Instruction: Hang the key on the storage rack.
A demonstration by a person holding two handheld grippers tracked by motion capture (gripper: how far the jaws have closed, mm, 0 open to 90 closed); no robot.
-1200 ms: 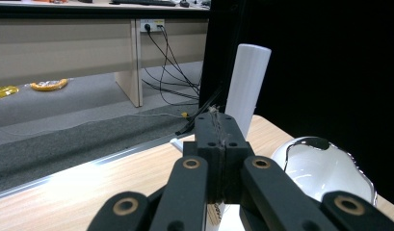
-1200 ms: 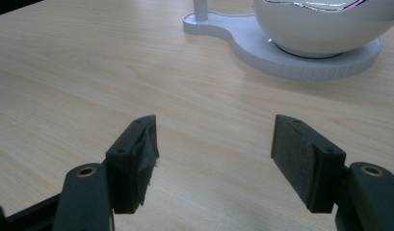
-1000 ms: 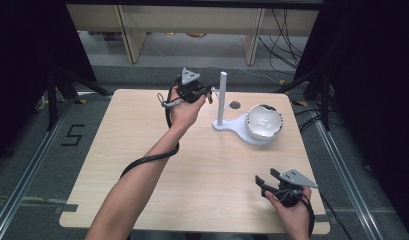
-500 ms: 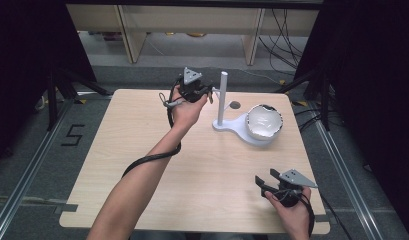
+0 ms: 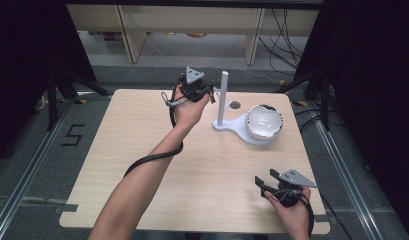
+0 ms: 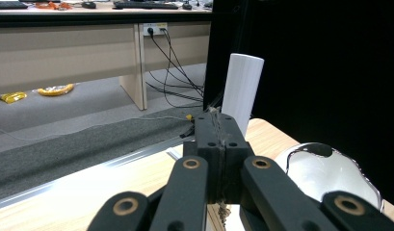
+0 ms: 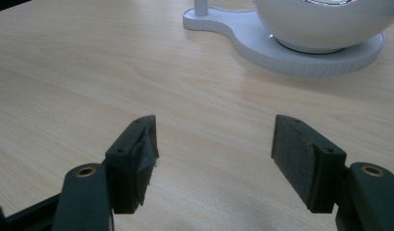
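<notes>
Near the upper middle of the high view, the left gripper is held up just left of the top of a white upright post, whose long axis is vertical. Its jaws are pressed together, pinching a thin thread that runs between them. The post rises from a white stand that also carries a white bowl; what the bowl holds is unclear. At lower right, well apart, the right gripper rests low with jaws spread, empty.
</notes>
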